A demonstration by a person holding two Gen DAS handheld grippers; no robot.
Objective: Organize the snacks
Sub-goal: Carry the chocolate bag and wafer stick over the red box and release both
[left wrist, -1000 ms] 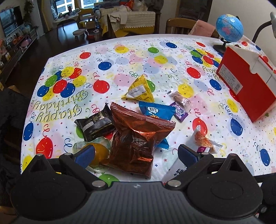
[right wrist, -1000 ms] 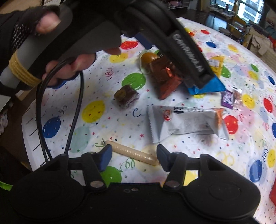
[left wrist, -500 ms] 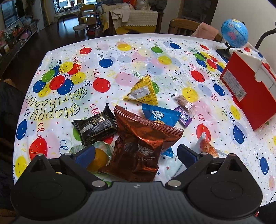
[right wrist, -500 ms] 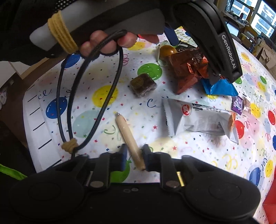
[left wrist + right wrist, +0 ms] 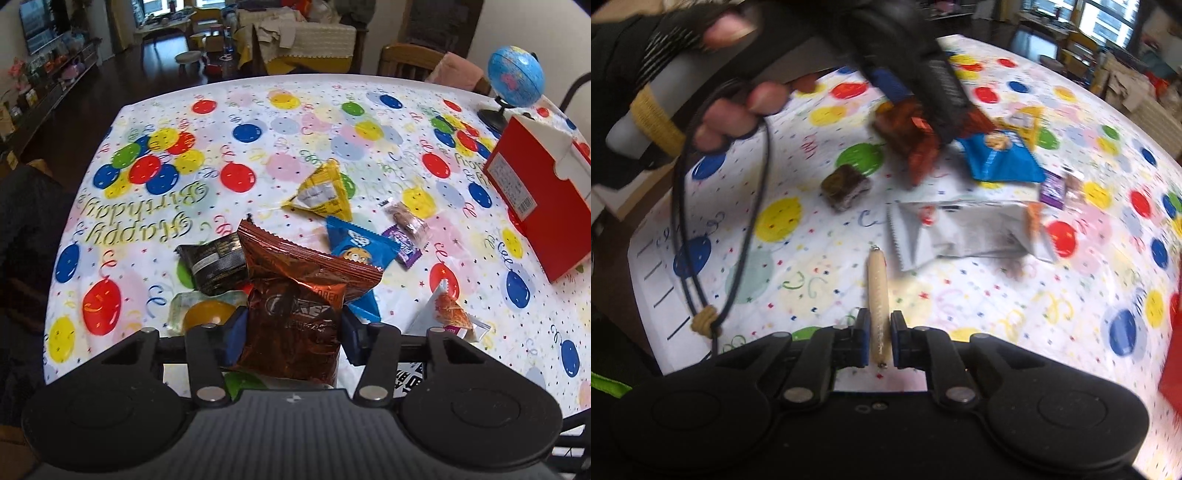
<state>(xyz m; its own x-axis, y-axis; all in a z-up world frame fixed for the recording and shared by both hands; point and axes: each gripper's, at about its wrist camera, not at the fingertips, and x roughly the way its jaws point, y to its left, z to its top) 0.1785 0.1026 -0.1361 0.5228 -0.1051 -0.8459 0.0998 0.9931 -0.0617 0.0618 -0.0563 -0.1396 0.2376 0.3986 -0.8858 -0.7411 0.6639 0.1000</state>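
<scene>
Left gripper [image 5: 291, 334] now clamped on the copper foil bag [image 5: 295, 299], blue pads pressed into both sides of its lower half; a second ago spread wide around it, half a second ago likewise. Bag crinkled, glossy brown-orange, serrated top edge tilted up toward the far side, pale lettering across the front. Seen from the right wrist camera, blurred, pinched under the black gripper body above the cloth.

Right gripper [image 5: 879, 341] closed tight on the tan sausage stick [image 5: 878, 291], near its close end. A second ago parted, with the stick lying crosswise on the cloth between the pads; half a second ago already pinched but slanted left. Now pointing straight ahead, metal clip visible at each tip, far end above the tablecloth [image 5: 979, 295].

Farther out in the left view: clear-wrapped orange jelly [image 5: 207, 314] just left of the bag, black packet [image 5: 214, 264] behind that, blue pouch [image 5: 356, 247] tucked behind the bag's right shoulder, yellow triangular pack [image 5: 325, 194] beyond. Purple wrapper [image 5: 402, 245] and a small clear-wrapped brown sweet [image 5: 406, 221] to the right, touching each other. White-and-orange packet [image 5: 448, 314] near the right pad. Red box [image 5: 535, 199] at the far right edge, globe [image 5: 515, 79] behind it.

In the right view, a small brown cake [image 5: 846, 188] lying apart on the cloth, left of the white packet.
</scene>
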